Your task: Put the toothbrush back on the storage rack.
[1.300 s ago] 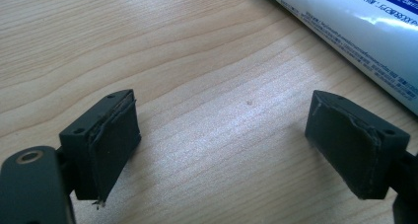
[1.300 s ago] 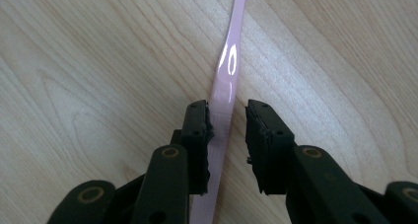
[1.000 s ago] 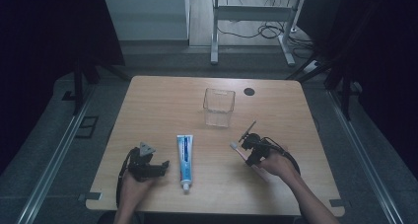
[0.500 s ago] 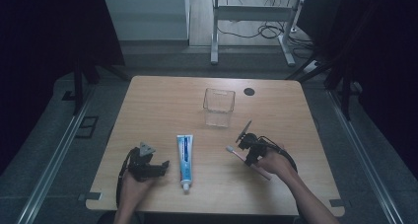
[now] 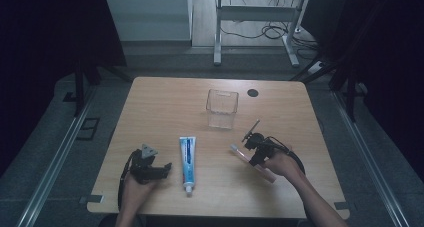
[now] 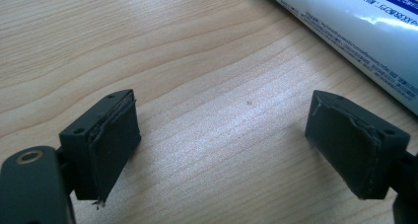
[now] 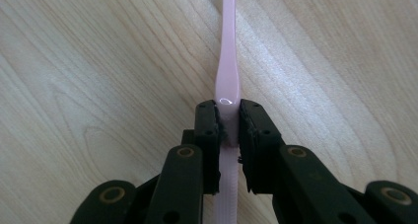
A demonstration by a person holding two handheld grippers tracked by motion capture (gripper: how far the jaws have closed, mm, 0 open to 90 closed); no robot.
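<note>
Table: a light wooden table (image 5: 150, 107) was seen from the high view, with a small dark round disc (image 5: 253, 92) set near its far edge.
Container: a clear, square-sided plastic container (image 5: 222, 108) was stood upright on the far half of the table, well apart from both grippers.
Toothpaste tube: a white and blue toothpaste tube (image 5: 187, 157) was laid flat on the near half of the table, its cap end turned toward the person, between the two grippers; part of it (image 6: 355, 31) was seen in the left gripper view, beyond the right-hand jaw and not between the jaws.
Left gripper: the left gripper (image 5: 155, 168) was held low over the table just beside the tube, at its left; its jaws were spread wide, with bare wood between the pads (image 6: 116, 140) and nothing gripped.
Right gripper: the right gripper (image 5: 252, 152) was held at the right of the table; its jaws had just been closed further and were clamped on the toothbrush, the pads (image 7: 207, 135) pressed on both sides of the handle.
Toothbrush: a pale pink toothbrush (image 7: 226, 61) was caught by its handle in the right gripper; in the high view it (image 5: 239, 153) was stretched slantwise across the tabletop, close to the wood, and whether it rested on the table could not be told.
</note>
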